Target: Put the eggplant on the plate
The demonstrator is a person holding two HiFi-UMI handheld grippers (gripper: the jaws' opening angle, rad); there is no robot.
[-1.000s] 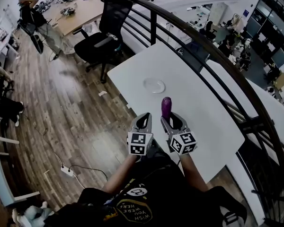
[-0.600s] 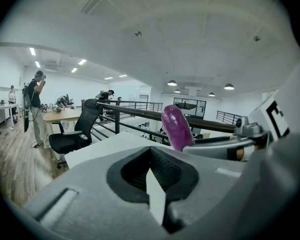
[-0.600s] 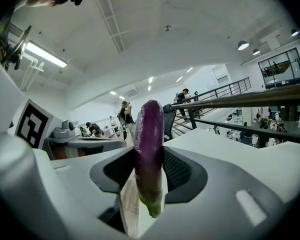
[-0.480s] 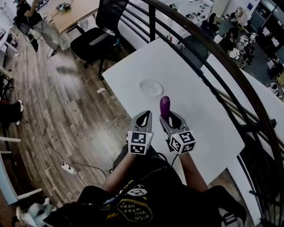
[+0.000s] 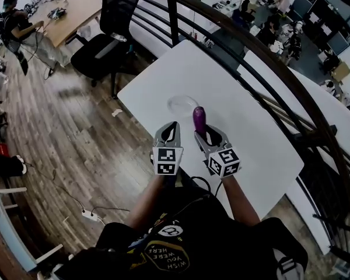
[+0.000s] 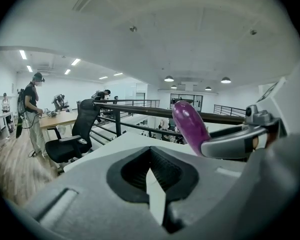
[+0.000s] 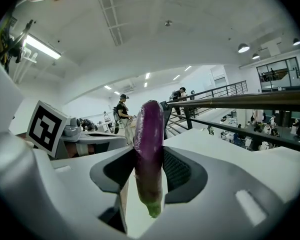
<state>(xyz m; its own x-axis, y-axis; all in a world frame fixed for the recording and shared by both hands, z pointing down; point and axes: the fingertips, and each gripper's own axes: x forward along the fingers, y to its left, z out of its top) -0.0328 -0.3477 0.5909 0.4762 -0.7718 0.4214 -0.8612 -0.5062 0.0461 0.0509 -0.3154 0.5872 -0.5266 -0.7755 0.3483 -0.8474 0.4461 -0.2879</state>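
A purple eggplant (image 5: 199,120) stands lengthwise between the jaws of my right gripper (image 5: 205,134), which is shut on it; its green stem end points back toward me (image 7: 153,211). The clear glass plate (image 5: 181,104) lies on the white table (image 5: 245,127), just beyond and left of the eggplant's tip. My left gripper (image 5: 168,134) hovers beside the right one, jaws shut with nothing between them (image 6: 150,156). In the left gripper view the eggplant (image 6: 190,126) juts up at the right.
A black railing (image 5: 251,45) runs along the table's far side. A black office chair (image 5: 105,34) stands on the wood floor to the left, near the table's corner. A person (image 5: 14,22) stands by a wooden desk at far left.
Both grippers have moved forward over the table toward the plate, and the eggplant's tip now sits close to the plate's near rim. The grip is unchanged.
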